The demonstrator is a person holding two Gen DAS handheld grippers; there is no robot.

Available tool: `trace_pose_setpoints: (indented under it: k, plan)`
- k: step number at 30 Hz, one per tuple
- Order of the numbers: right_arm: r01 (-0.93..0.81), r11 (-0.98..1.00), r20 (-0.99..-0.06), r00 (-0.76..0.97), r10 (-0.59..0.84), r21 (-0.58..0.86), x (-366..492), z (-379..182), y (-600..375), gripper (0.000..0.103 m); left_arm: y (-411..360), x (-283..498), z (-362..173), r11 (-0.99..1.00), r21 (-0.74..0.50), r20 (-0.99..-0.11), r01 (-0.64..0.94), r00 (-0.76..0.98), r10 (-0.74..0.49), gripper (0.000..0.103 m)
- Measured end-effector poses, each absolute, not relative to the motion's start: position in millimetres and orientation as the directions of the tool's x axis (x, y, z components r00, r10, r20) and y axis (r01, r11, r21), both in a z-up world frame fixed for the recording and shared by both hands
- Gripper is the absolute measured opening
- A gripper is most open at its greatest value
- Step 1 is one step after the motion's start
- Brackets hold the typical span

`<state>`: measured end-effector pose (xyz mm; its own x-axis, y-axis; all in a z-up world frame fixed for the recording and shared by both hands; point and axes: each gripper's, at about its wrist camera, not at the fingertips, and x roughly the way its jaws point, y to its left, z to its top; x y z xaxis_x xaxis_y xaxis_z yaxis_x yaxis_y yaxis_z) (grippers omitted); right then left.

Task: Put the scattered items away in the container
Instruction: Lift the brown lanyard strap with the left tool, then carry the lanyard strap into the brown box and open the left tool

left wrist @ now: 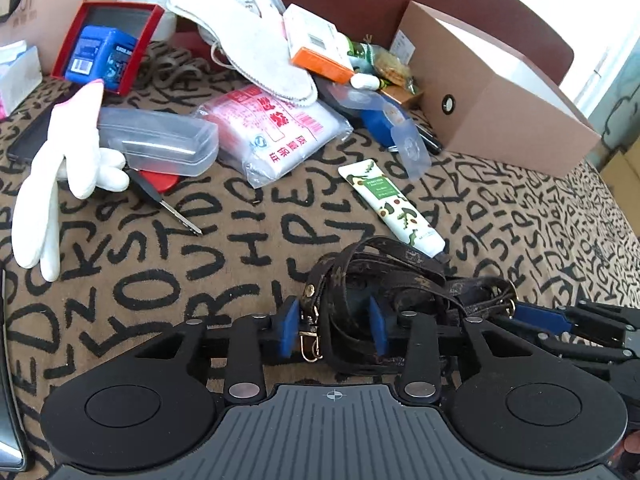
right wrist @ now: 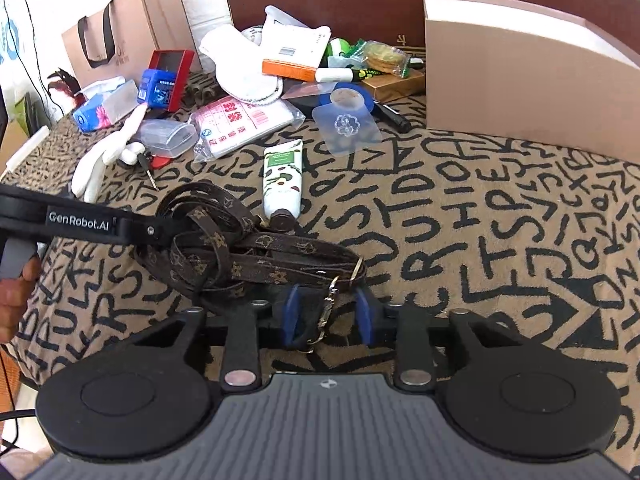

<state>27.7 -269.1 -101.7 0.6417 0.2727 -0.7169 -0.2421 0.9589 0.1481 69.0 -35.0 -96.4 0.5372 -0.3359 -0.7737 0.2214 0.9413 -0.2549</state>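
A brown patterned strap lies bunched on the lettered cloth, and also shows in the right wrist view. My left gripper is open, with its blue pads on either side of the strap's bunched part and clasp. My right gripper is open around the strap's other end, where a metal clip lies between the pads. The right gripper also shows in the left wrist view. A hand cream tube lies just beyond the strap. The pink-brown box stands open at the back right.
Clutter lies at the back: a clear plastic case, a white plush toy, a key, a bag of white packets, insoles, a red box, blue tape and a paper bag.
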Motion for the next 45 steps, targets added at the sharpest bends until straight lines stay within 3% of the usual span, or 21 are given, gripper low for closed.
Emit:
trace_pose_setpoints:
  k: [1, 2, 5, 7, 8, 9, 11, 12, 26, 45]
  plan:
    - [-0.243, 0.959, -0.717, 0.642, 0.272, 0.146, 27, -102, -269, 0.031, -34, 69, -97, 0.940, -0.259, -0.774, 0.221, 0.535, -0.339, 0.037]
    - [-0.241, 0.960, -0.718, 0.642, 0.270, 0.145, 27, -102, -268, 0.031, -33, 69, -98, 0.936, -0.273, -0.771, 0.221, 0.532, -0.350, 0.049]
    - [-0.235, 0.960, -0.720, 0.638, 0.272, 0.154, 29, -102, -270, 0.033, -36, 69, -98, 0.937, -0.269, -0.771, 0.223, 0.533, -0.348, 0.052]
    - [-0.231, 0.957, -0.718, 0.635, 0.285, 0.175, 30, -103, -273, 0.031, -40, 68, -96, 0.944, -0.238, -0.775, 0.229, 0.541, -0.327, 0.041]
    - [-0.232, 0.954, -0.714, 0.635, 0.295, 0.188, 29, -103, -273, 0.018, -41, 67, -95, 0.944, -0.232, -0.777, 0.234, 0.539, -0.324, 0.038]
    - [-0.224, 0.957, -0.712, 0.641, 0.286, 0.182, 28, -103, -273, 0.013, -40, 66, -94, 0.945, -0.232, -0.777, 0.231, 0.540, -0.323, 0.035]
    - [-0.222, 0.962, -0.710, 0.651, 0.268, 0.160, 25, -101, -271, 0.012, -38, 63, -90, 0.945, -0.240, -0.775, 0.224, 0.541, -0.326, 0.029]
    - [-0.216, 0.963, -0.708, 0.655, 0.265, 0.161, 24, -100, -272, 0.011, -37, 62, -89, 0.944, -0.242, -0.773, 0.225, 0.543, -0.327, 0.019]
    - [-0.180, 0.980, -0.596, 0.779, 0.193, 0.083, 22, -51, -298, 0.010, -66, 63, -29, 0.922, -0.243, -0.672, 0.302, 0.633, -0.384, 0.018]
    - [-0.045, 0.997, -0.362, 0.932, 0.018, -0.067, 120, 47, -396, 0.010, -187, 179, 61, 0.854, -0.282, -0.524, 0.436, 0.676, -0.518, 0.019]
